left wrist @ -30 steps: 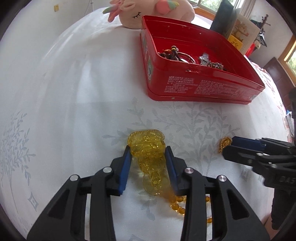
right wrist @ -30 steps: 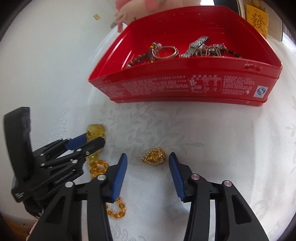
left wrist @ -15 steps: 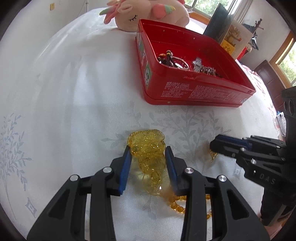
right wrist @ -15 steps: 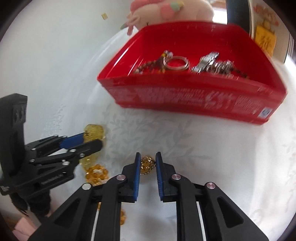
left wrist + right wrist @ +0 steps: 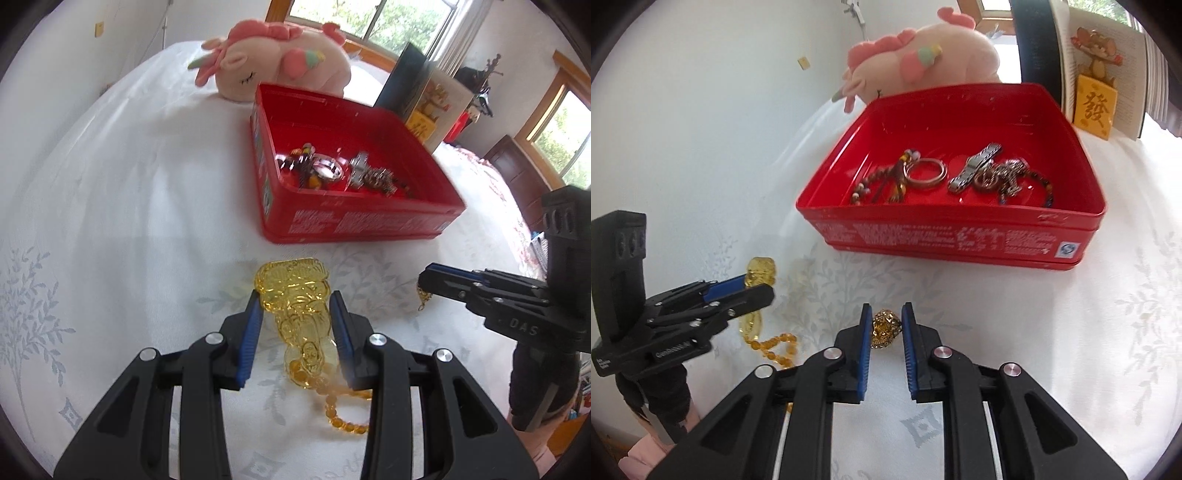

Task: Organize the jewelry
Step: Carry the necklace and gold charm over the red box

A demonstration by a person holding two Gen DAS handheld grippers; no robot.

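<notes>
Change since earlier: both grippers are rising off the cloth with their pieces; the right jaws, wide apart around the gold charm a second ago, are now pressing on it; the red tin is showing lower and farther off in both views.

Left gripper (image 5: 295, 321): its blue pads are clamping the sides of the amber pendant (image 5: 295, 295), whose broad carved head is sticking out ahead of the fingertips. In the right wrist view this gripper (image 5: 753, 290) is appearing at the left edge, with the pendant's top peeking above it.

Amber bead strand (image 5: 345, 424): it is trailing from the pendant's lower end, looping below the left gripper's right finger; whether its end is touching the cloth I cannot tell.

Tablecloth (image 5: 129, 221): white with a pale leaf pattern, it is lying under everything.

Plush unicorn (image 5: 277, 70): pink, it is lying just behind the tin's far wall.

Red tin (image 5: 960, 236): open, it is sitting beyond both grippers, holding a silver ring (image 5: 925, 173), a dark bead bracelet (image 5: 871, 184) left of it and a metal watch band with chains (image 5: 993, 173) to the right.

Right gripper (image 5: 884, 321): its blue pads are closing on the gold filigree charm (image 5: 884, 326), gripping it at the tips. In the left wrist view it (image 5: 424, 277) is reaching in from the right, the charm a gold glint at its tip.

Book and gold card (image 5: 1095, 103): they are standing upright behind the tin's right corner.
</notes>
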